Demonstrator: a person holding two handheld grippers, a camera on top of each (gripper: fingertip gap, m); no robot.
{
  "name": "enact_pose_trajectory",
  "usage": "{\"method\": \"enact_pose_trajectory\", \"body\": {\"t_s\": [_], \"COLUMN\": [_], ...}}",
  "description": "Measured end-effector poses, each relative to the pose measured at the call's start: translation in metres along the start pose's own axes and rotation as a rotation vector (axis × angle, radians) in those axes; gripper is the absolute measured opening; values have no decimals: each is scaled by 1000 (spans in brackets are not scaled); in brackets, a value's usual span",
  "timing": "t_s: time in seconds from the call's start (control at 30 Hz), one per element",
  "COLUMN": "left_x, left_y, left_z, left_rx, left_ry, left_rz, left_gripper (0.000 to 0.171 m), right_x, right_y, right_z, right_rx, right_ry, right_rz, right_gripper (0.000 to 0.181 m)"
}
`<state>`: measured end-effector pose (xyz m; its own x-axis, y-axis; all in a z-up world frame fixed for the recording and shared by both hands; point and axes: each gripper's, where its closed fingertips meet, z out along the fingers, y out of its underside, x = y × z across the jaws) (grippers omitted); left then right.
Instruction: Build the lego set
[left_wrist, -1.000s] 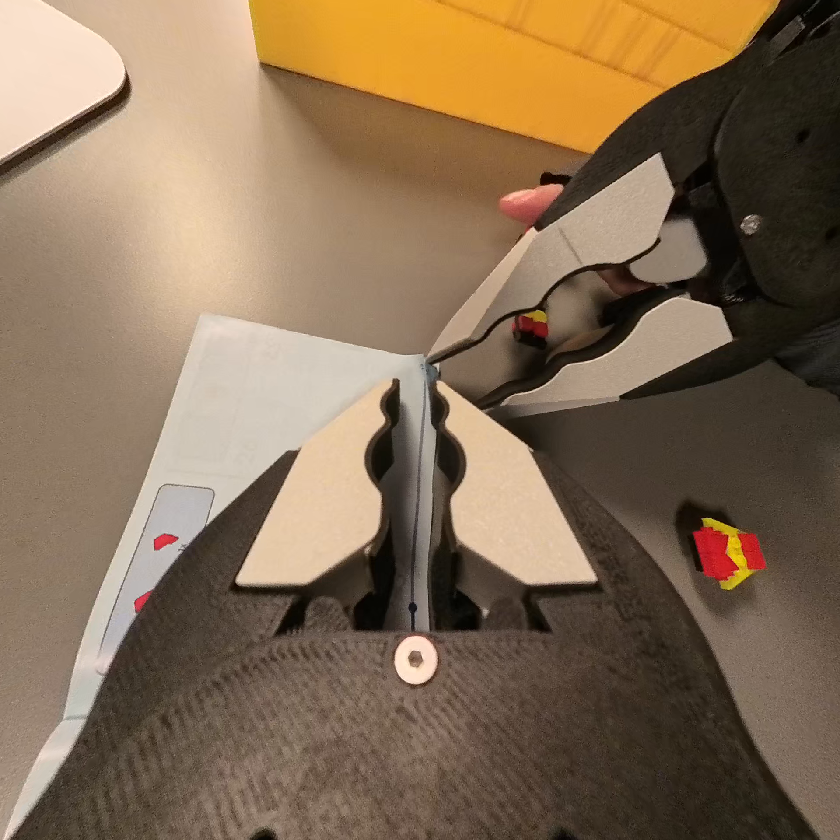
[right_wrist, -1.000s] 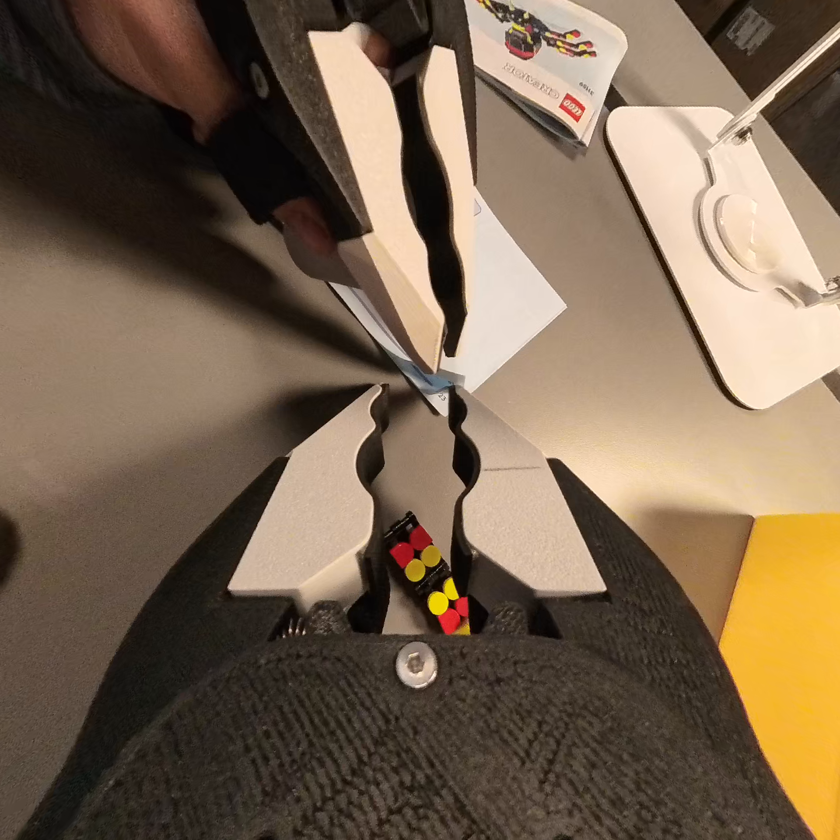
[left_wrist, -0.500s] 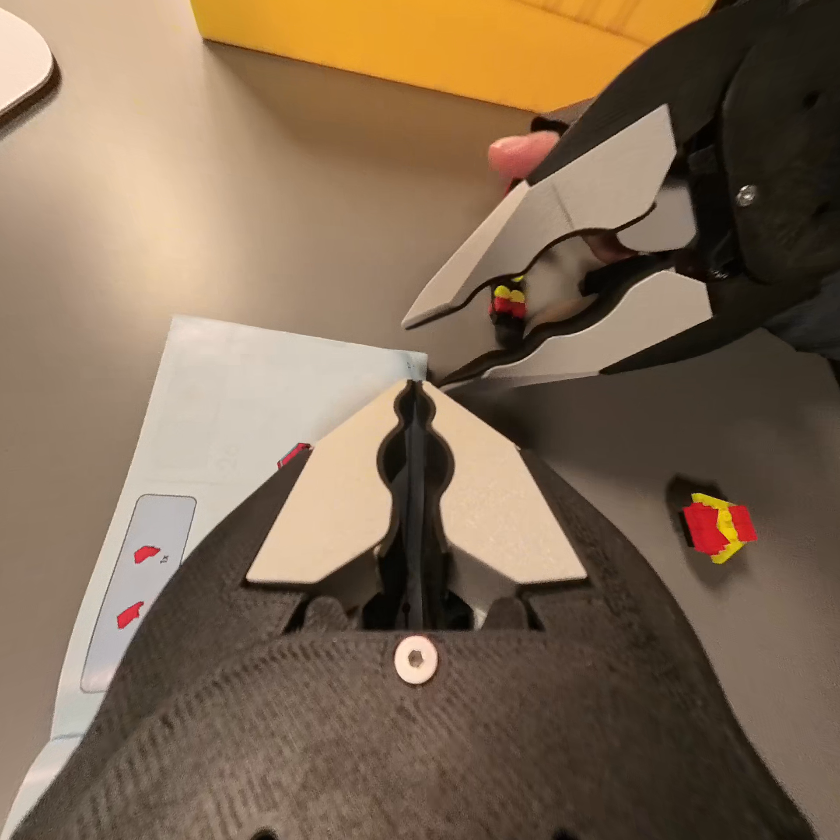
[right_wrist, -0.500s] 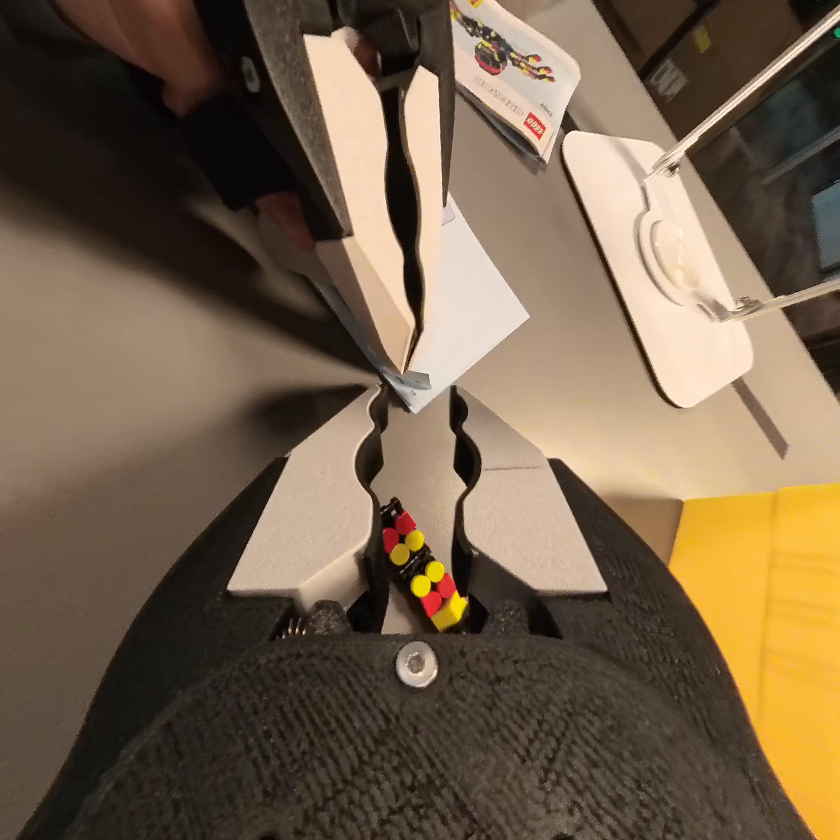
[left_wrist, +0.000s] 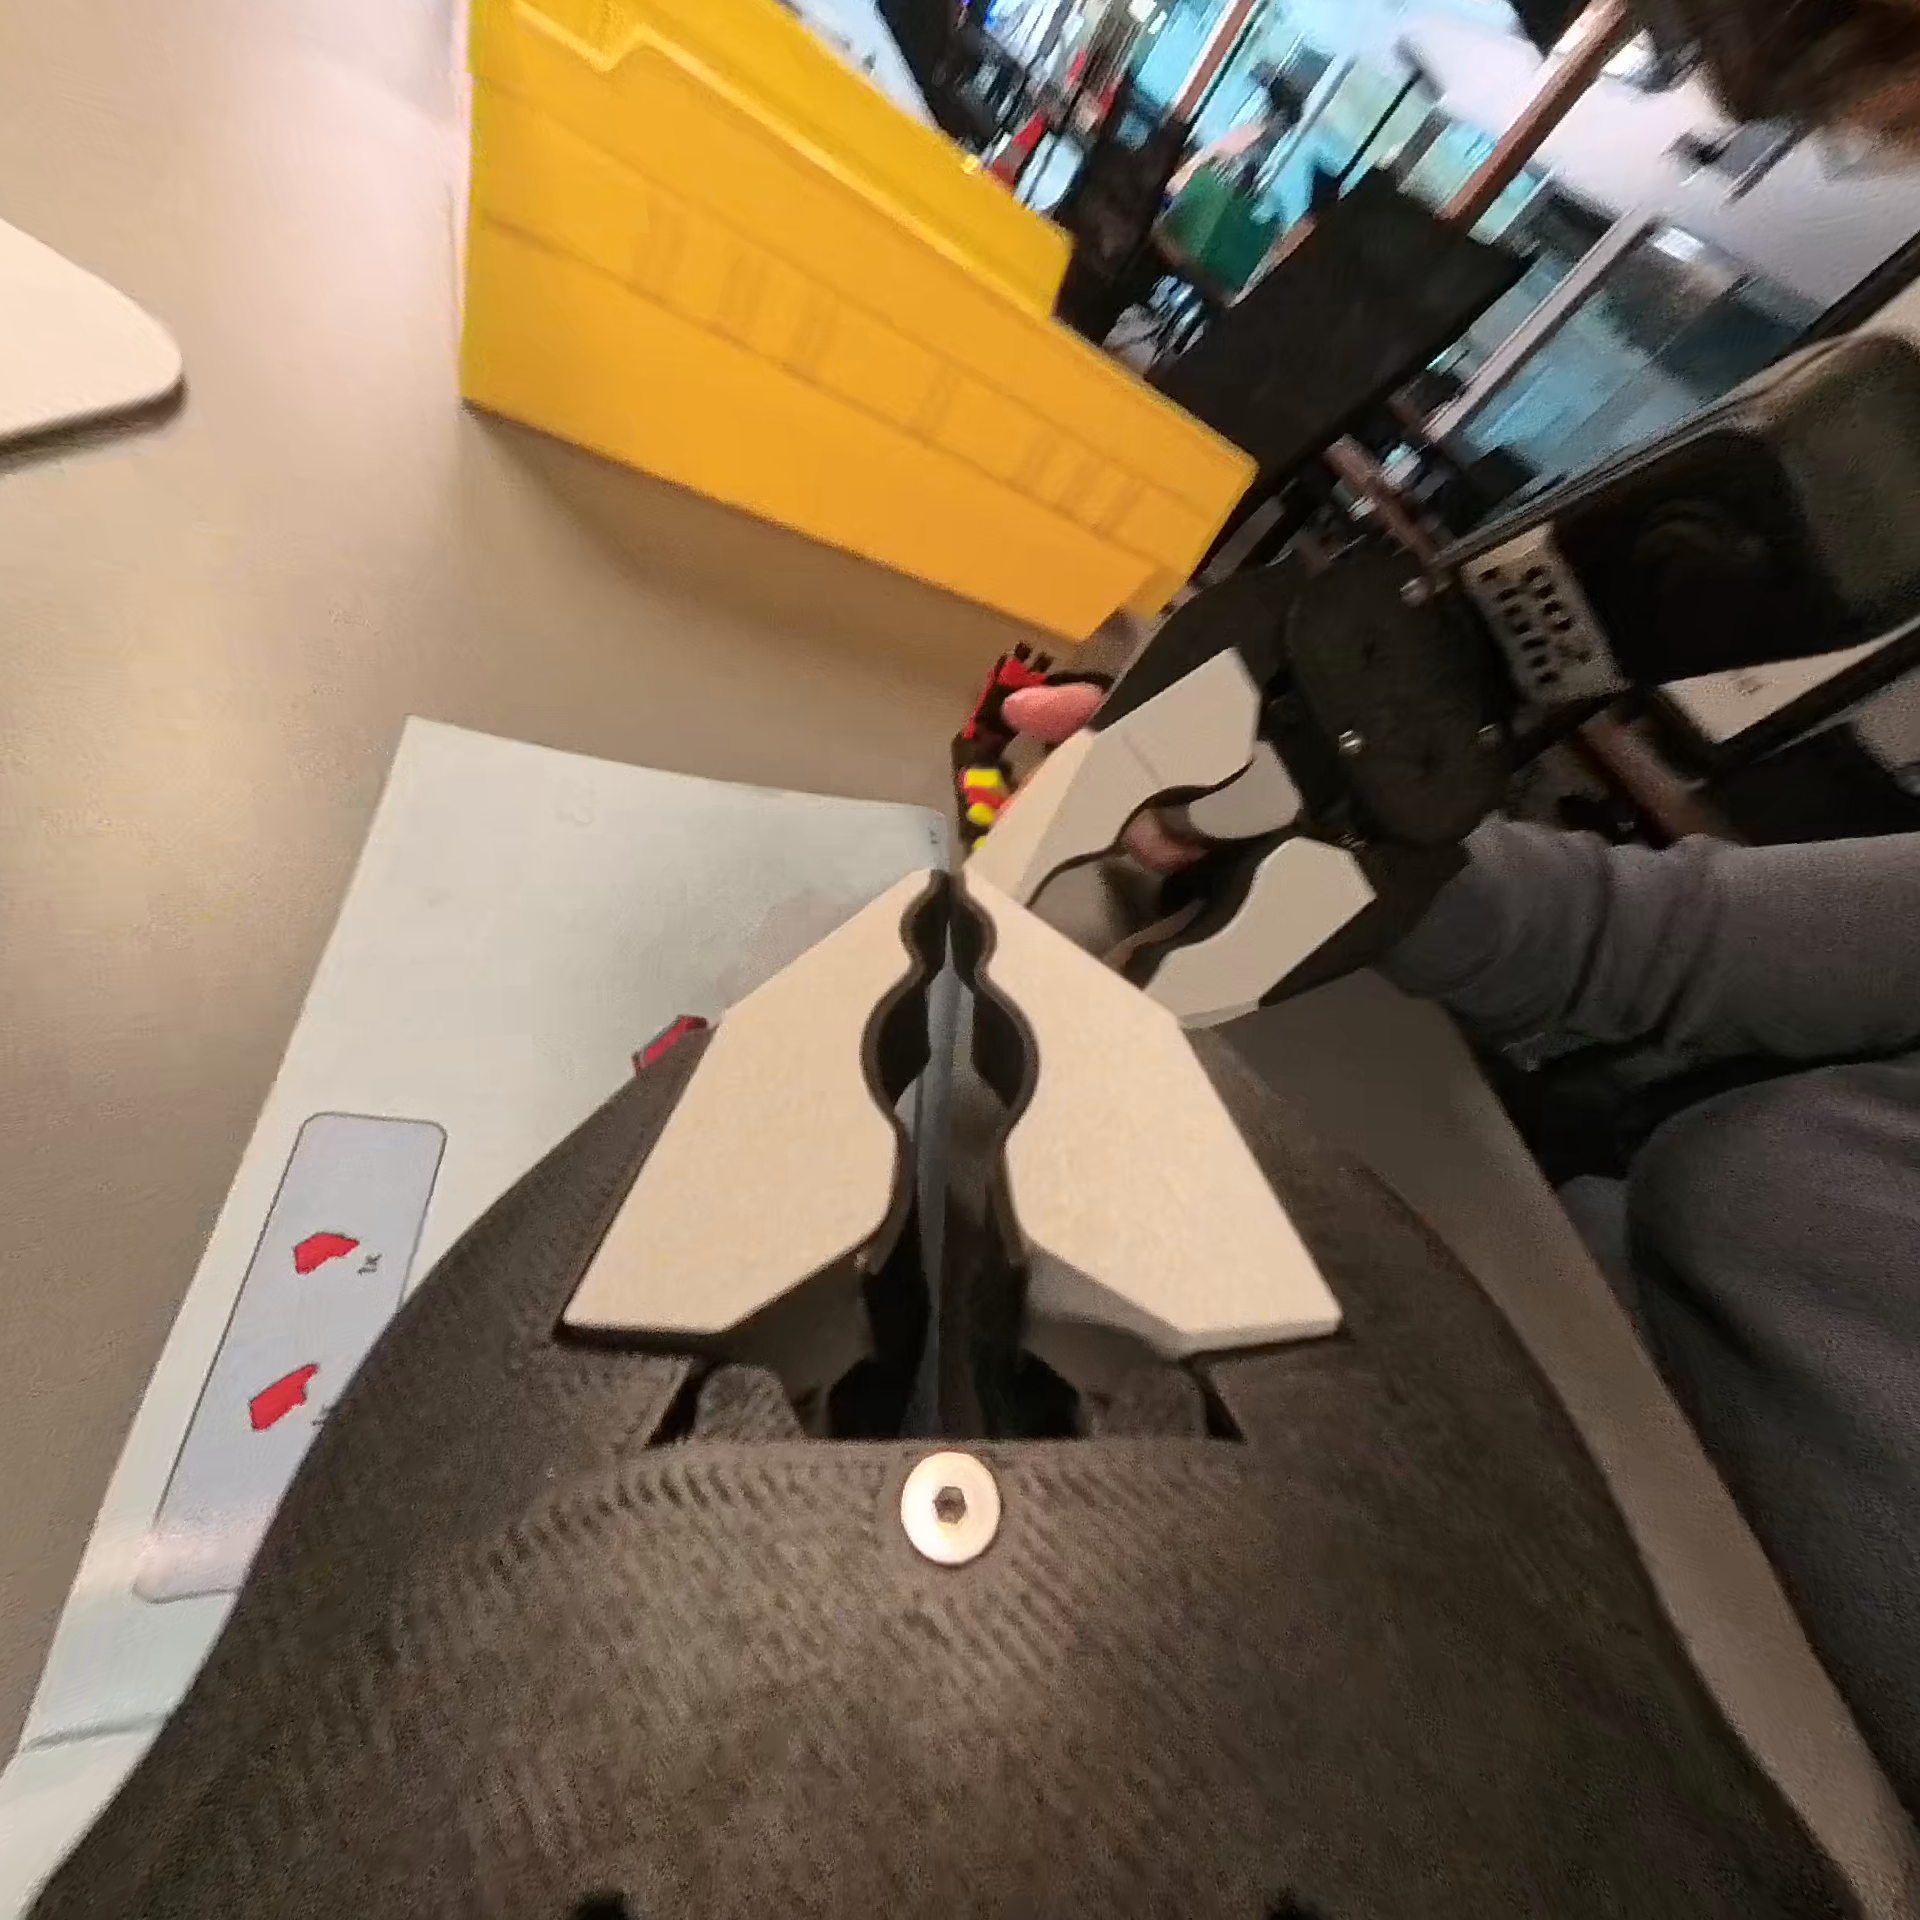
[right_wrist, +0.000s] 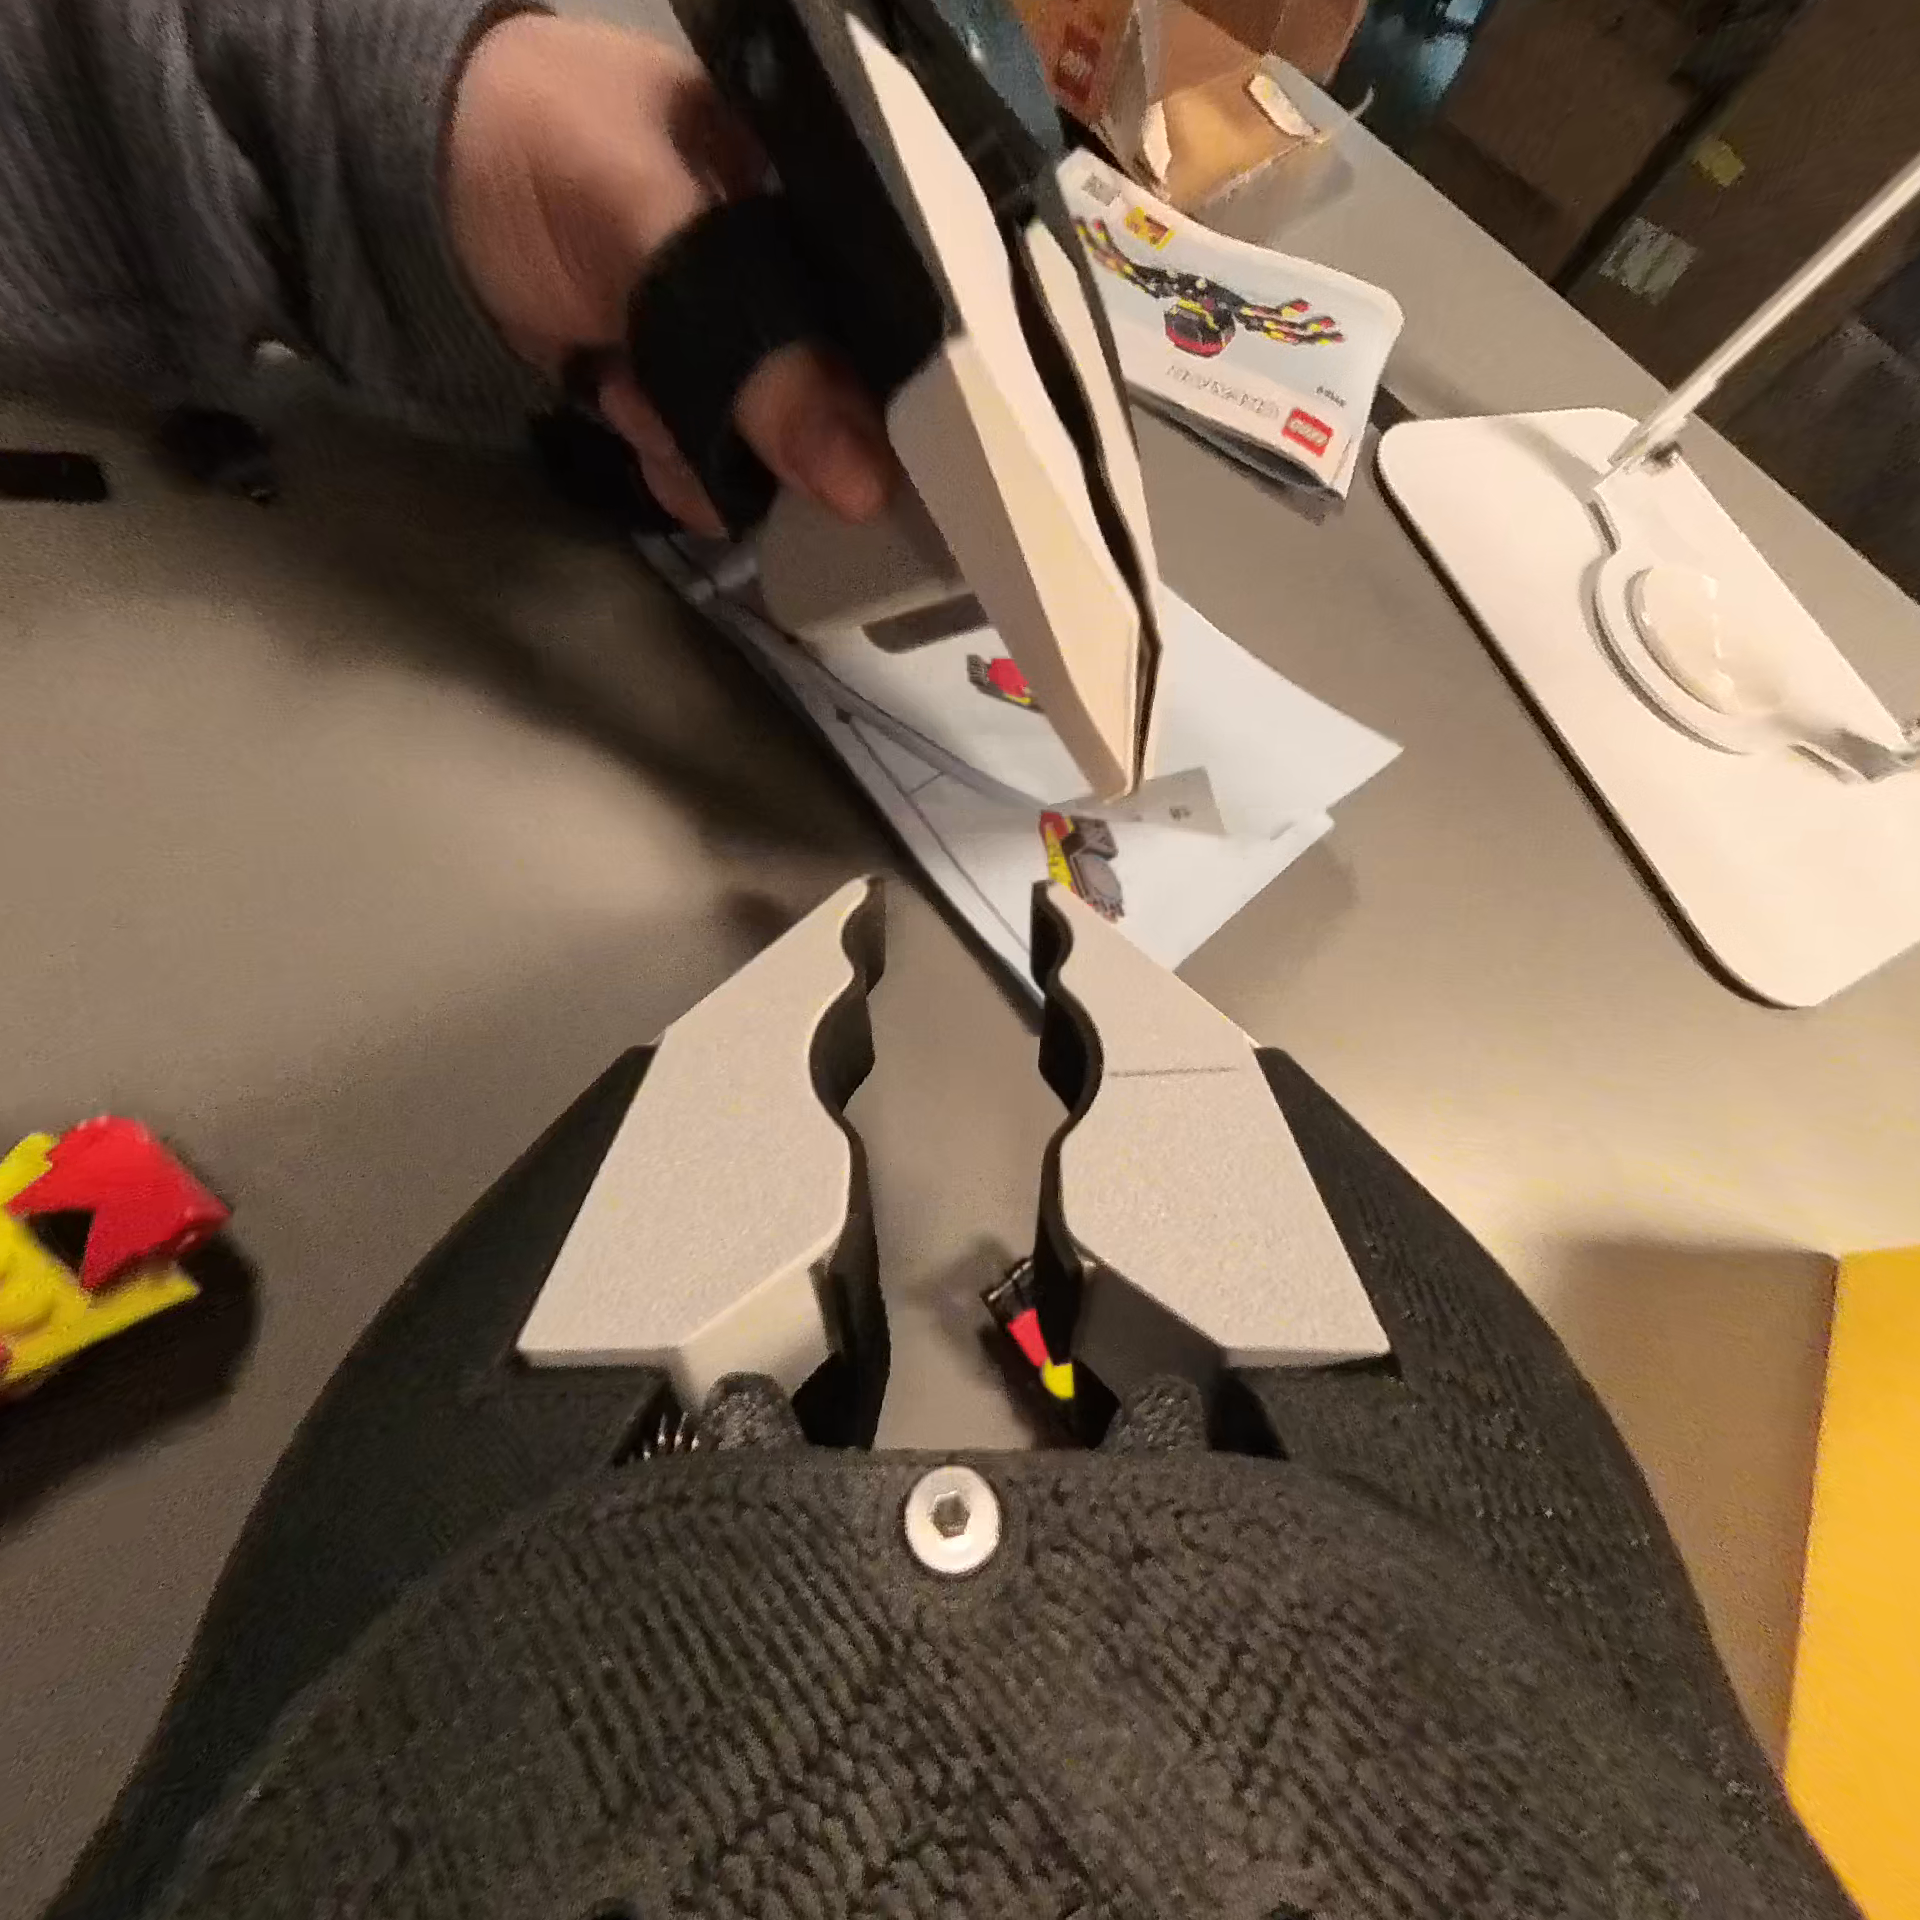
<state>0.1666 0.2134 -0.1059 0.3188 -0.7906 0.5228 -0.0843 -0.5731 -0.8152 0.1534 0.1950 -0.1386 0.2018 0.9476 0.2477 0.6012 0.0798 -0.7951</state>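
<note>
While a page corner (right_wrist: 1179, 805) is pinched by the left gripper (right_wrist: 1127, 774), the instruction booklet (left_wrist: 582, 935) is being leafed; the page must be carried over, the right gripper (right_wrist: 956, 904) being half-open and empty.

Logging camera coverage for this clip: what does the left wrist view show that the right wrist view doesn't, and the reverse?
Only the left wrist view: the yellow bin's full side, blurred room background, and the person's grey sleeve behind the right gripper.

Only the right wrist view: the red and yellow lego piece, a second booklet, the white lamp base almost whole, and a cardboard box.

Both: the left gripper pinching a page of the open instruction booklet, the grey table.
</note>
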Motion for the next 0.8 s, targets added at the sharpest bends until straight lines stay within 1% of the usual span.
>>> {"method": "enact_pose_trajectory", "body": {"t_s": [0.07, 0.13, 0.17, 0.2, 0.23, 0.3, 0.37, 0.43, 0.57, 0.63, 0.7, 0.8], "left_x": [18, 43, 51, 56, 60, 64, 69, 76, 89, 94, 93, 84], "left_y": [-9, -24, -28, -29, -29, -29, -32, -33, -26, -16, -4, 14], "left_z": [-9, -25, -33, -38, -42, -46, -54, -65, -89, -101, -115, -149], "left_rx": [83, 224, 262, 275, 279, 289, 344, 410, 514, 556, 585, 621], "left_ry": [132, 315, 383, 421, 432, 411, 386, 358, 198, 66, -151, -568], "left_rz": [7, 16, 2, -3, 9, 45, 54, 68, 121, 163, 234, 342], "left_gripper": [0, 0, 0, 0, 0, 0, 0, 1, 12, 14, 15, 17], "right_x": [2, 4, 4, 4, 3, -4, -11, -15, -18, -19, -24, -31], "right_y": [-1, -4, -7, -11, -16, -28, -41, -49, -56, -58, -60, -58], "right_z": [3, 6, 6, 7, 8, 9, 10, 10, 12, 13, 16, 24], "right_rx": [-16, -20, -15, -4, 14, 65, 113, 137, 147, 154, 154, 112], "right_ry": [34, 63, 72, 76, 71, 38, 5, 2, 14, 6, -18, -40], "right_rz": [1, 17, 31, 46, 60, 97, 130, 141, 149, 163, 171, 157], "right_gripper": [23, 19, 18, 17, 17, 17, 19, 20, 22, 22, 22, 25]}}
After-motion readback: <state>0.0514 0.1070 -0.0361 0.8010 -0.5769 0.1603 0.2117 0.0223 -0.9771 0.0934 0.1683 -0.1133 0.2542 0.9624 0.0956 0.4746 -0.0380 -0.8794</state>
